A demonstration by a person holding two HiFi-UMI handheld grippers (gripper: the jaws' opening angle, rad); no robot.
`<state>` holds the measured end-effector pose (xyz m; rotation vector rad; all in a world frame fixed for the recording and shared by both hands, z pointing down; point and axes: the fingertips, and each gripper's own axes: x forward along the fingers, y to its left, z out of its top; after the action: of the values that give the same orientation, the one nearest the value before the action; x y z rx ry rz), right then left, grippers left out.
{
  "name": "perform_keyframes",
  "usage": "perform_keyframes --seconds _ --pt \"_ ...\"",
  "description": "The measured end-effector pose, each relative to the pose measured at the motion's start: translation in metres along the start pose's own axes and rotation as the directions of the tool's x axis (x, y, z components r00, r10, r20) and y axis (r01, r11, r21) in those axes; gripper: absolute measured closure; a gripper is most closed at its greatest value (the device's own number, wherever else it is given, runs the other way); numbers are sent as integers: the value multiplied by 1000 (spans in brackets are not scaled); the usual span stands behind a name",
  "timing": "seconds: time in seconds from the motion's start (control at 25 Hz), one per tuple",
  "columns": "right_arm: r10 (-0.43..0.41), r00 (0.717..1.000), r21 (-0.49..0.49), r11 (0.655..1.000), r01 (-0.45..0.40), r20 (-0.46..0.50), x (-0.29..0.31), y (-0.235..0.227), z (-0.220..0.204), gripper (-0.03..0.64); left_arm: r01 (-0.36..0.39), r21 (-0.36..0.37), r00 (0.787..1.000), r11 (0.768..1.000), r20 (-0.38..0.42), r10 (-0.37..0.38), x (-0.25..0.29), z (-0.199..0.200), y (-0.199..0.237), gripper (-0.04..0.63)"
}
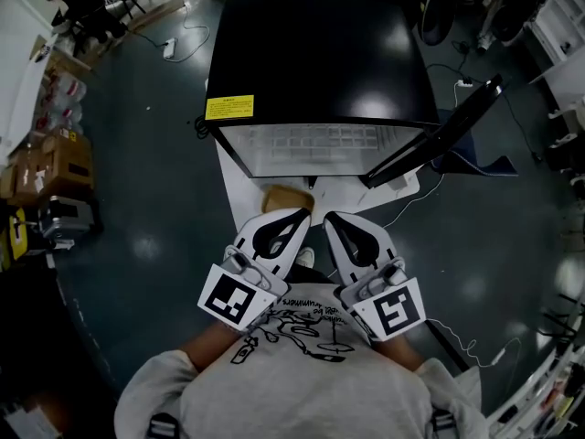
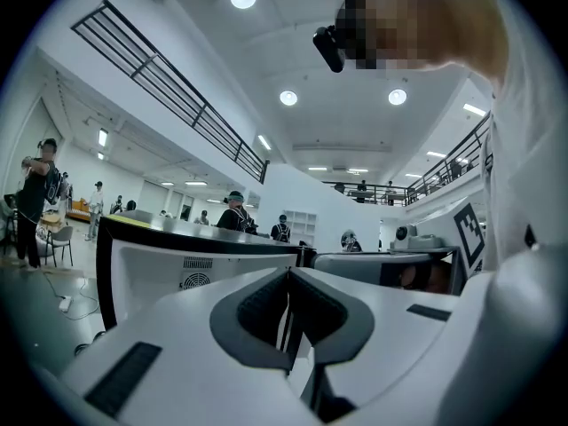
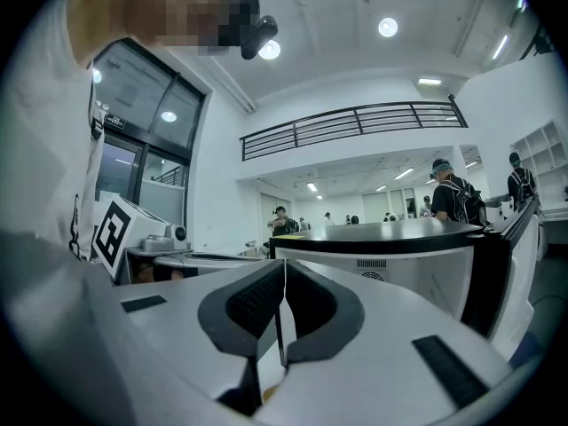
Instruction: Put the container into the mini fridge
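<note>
Cardboard boxes (image 1: 57, 165) stand left of power strip (image 1: 169, 48).

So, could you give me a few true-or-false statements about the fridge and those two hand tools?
1. The door of the mini fridge stands open. True.
2. The left gripper has its fingers spread wide. False: they are shut together with nothing between them.
3. A yellow label sits on the fridge's black top. True.
4. The right gripper is carrying something. False: its fingers are shut on nothing.
</note>
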<state>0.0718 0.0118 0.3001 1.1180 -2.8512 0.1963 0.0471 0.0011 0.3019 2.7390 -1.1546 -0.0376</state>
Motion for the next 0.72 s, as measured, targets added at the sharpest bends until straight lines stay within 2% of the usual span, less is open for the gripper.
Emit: perform_keyframes --seconds 0.24,0.36,0.48,0.72 --pt "-26 1000 -3 1000 26 -15 13 -1 -2 588 5 -5 1000 1000 -7 -5 -2 1 14 578" --pt "-42 999 -14 999 42 7 24 -2 4 588 8 -2 1000 1000 -13 -8 -3 2 22 578" --pt "-40 999 -11 999 39 -37 29 1 -6 588 14 -9 1000 1000 -15 -14 -6 -1 30 578" --pt "-51 997 -16 999 50 -56 38 3 -15 588 27 -3 999 1000 -39 -28 -8 -13 43 578"
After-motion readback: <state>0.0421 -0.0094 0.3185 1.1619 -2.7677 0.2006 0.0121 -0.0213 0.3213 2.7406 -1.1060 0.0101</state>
